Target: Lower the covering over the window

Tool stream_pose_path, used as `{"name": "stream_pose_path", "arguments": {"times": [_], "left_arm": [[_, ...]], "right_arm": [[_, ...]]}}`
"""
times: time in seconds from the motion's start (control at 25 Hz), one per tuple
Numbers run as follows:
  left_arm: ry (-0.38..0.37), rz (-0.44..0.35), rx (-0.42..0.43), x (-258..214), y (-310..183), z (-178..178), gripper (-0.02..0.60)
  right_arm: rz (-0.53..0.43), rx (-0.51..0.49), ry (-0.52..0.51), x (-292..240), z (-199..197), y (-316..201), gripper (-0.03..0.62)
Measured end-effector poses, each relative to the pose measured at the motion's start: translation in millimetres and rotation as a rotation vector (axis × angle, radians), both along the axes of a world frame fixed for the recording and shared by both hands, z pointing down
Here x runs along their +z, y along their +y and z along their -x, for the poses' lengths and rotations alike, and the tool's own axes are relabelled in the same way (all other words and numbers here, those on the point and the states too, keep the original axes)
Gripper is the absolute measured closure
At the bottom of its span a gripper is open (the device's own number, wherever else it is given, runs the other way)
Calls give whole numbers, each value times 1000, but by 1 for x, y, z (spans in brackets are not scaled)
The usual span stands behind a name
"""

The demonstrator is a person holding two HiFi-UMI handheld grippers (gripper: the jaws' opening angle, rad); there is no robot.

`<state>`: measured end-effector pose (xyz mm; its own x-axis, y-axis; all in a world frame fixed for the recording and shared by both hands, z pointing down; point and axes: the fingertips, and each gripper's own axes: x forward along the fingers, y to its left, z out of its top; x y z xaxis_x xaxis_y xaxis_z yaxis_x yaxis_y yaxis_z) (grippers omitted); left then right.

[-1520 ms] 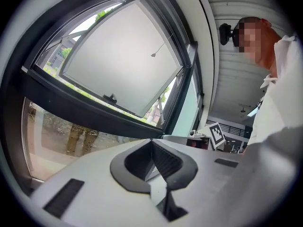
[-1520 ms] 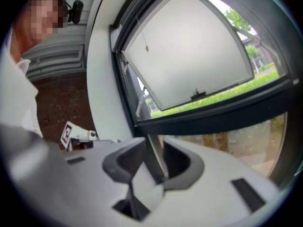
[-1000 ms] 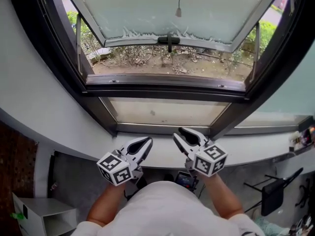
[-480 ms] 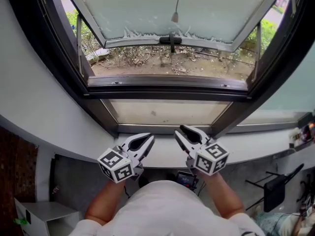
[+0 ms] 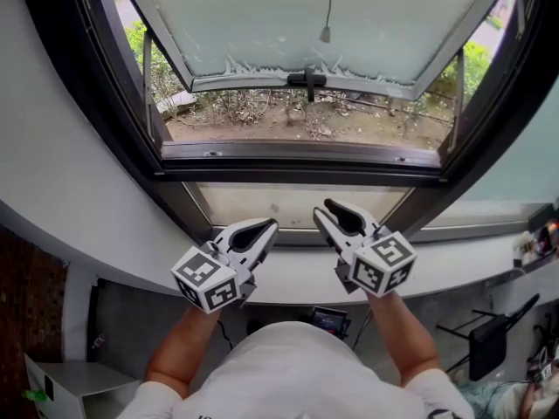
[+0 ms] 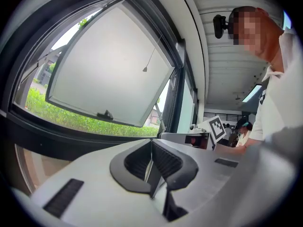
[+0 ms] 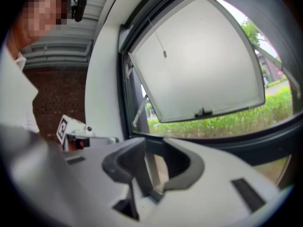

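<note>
A thin pull cord with a small grey end piece (image 5: pixel 325 33) hangs in front of the window's upper part; the covering itself is out of view above. The cord end also shows in the left gripper view (image 6: pixel 145 69) and the right gripper view (image 7: pixel 164 54). The frosted sash (image 5: pixel 306 16) is tilted open outward. My left gripper (image 5: pixel 270 226) is shut and empty above the sill. My right gripper (image 5: pixel 321 210) beside it is open by a small gap, nothing between the jaws. Both point at the window, well below the cord end.
A black handle (image 5: pixel 306 80) sits on the sash's lower edge. The white sill (image 5: pixel 288 273) runs under the grippers, above a dark frame (image 5: pixel 297 166). A black chair (image 5: pixel 489 343) stands at the lower right, a white cabinet (image 5: pixel 61 378) at the lower left.
Both grippers have risen a little toward the window frame. The cord end sits further right in the head view. The jaws have not changed.
</note>
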<state>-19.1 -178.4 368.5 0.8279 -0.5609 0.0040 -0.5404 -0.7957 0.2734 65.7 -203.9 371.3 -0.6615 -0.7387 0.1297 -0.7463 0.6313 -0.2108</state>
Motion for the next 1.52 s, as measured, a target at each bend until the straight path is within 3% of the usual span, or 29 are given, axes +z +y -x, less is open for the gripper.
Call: {"name": "stream_pose_path", "arguments": {"times": [0.6, 0.92, 1.2, 1.52], "left_arm": [[-29, -292, -30, -124, -40, -9, 560], [-38, -368, -83, -170, -61, -8, 560], [-60, -408, -87, -189, -68, -15, 560], [-94, -441, -52, -195, -67, -28, 560]], "right_arm": [[-361, 97, 91, -159, -10, -43, 465], [-483, 172, 151, -227, -3, -77, 444], [-523, 264, 201, -275, -16, -112, 430], [-496, 298, 246, -289, -16, -133, 430]]}}
